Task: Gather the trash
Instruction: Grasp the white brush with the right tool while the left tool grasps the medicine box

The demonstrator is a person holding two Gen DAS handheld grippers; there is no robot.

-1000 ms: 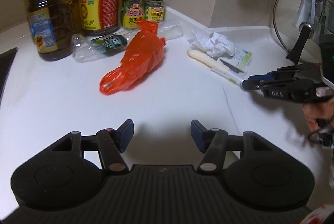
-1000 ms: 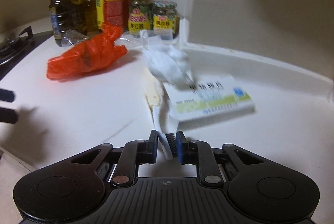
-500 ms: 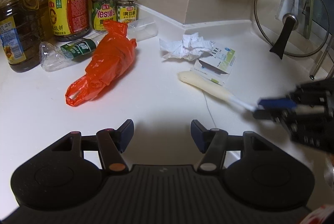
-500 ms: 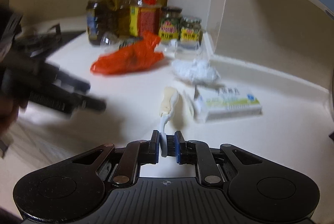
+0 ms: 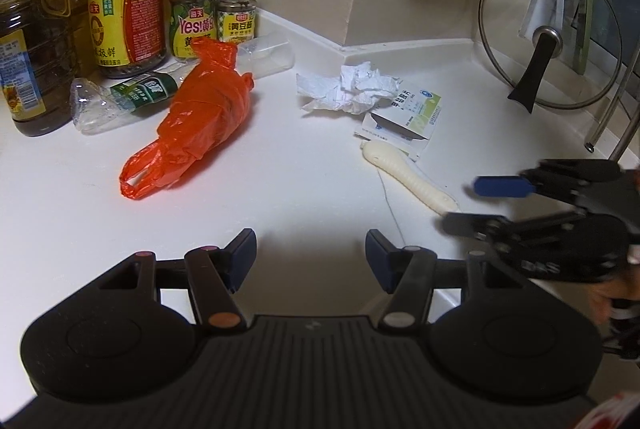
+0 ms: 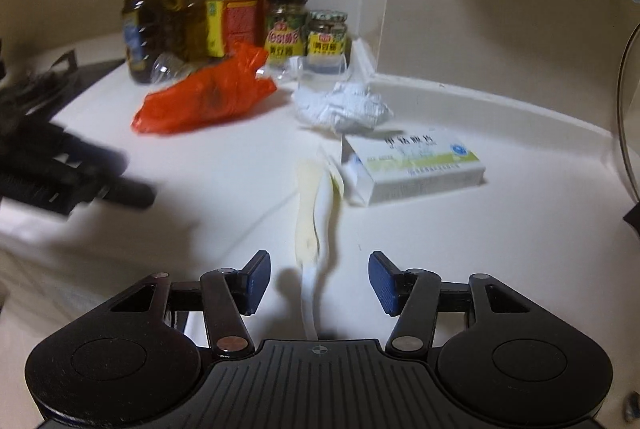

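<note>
A cream-handled toothbrush (image 6: 316, 217) lies on the white counter (image 5: 300, 181), and its thin neck runs back between the jaws of my right gripper (image 6: 319, 277). Those jaws are opening and neither blue pad touches the brush. In the left wrist view the toothbrush (image 5: 404, 177) points at the right gripper (image 5: 480, 205). An orange plastic bag (image 5: 204, 117), crumpled white paper (image 5: 348, 89), a medicine box (image 5: 404, 113) and a crushed clear bottle (image 5: 120, 97) lie farther back. My left gripper (image 5: 312, 253) is open over bare counter with nothing between its fingers.
Oil bottles (image 5: 124, 9) and sauce jars (image 5: 194, 17) line the back wall, with a clear cup (image 5: 268, 55) on its side beside them. A glass pot lid (image 5: 548, 33) leans at the right. A black stove (image 6: 60, 77) borders the counter's left end.
The right gripper pulled the toothbrush away from the box toward the counter's front, then its jaws came apart and let the brush head go. The left gripper turned a little to the right.
</note>
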